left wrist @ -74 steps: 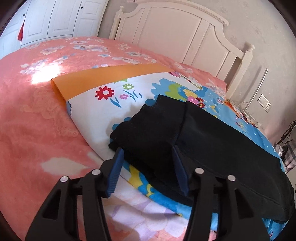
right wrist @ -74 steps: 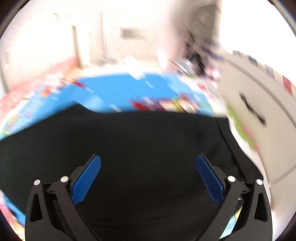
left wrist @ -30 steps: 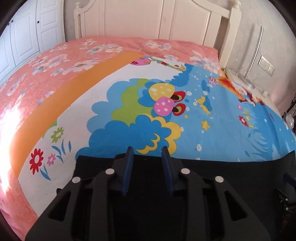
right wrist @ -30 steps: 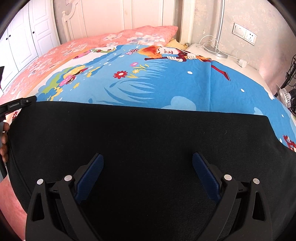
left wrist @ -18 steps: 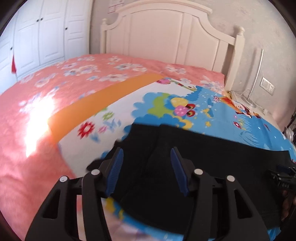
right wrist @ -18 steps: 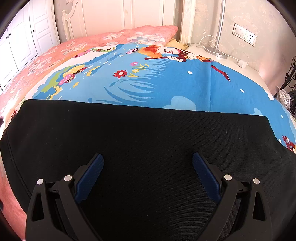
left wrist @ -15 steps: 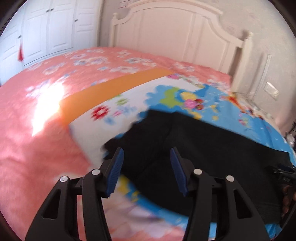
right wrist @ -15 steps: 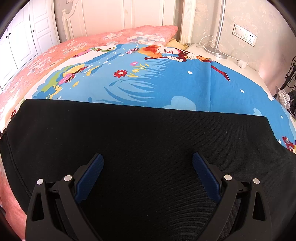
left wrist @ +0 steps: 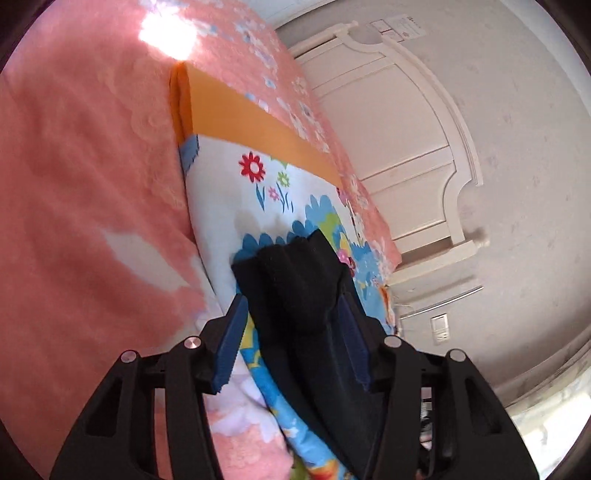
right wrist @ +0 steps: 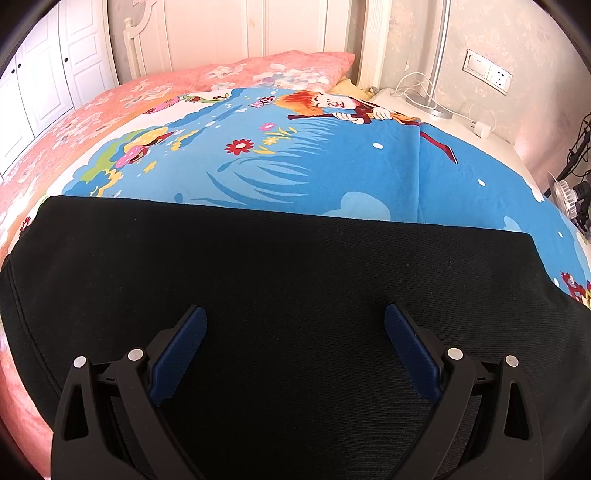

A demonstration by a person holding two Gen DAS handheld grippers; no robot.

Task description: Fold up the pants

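Right wrist view: one pair of black pants (right wrist: 288, 280) lies flat on the cartoon blanket (right wrist: 314, 166) under the wide-spread right gripper (right wrist: 294, 332). Left gripper (left wrist: 291, 332), now rolled sideways, straddles the pants' bunched end, fingers apart.

Folded pants (right wrist: 295, 280) lie flat on a cartoon sheet (right wrist: 314, 166), which is spread over the bed (right wrist: 110, 99). The right claw (right wrist: 293, 332) hovers above the middle of the pants, its fingers spread wide. In the left wrist view, tilted sideways, the left claw (left wrist: 291, 332) straddles the bunched end of the pants (left wrist: 295, 280), fingers on either side. A headboard (right wrist: 221, 33) stands behind the bed. A nightstand (right wrist: 443, 122) sits to the right, just beside the bed.
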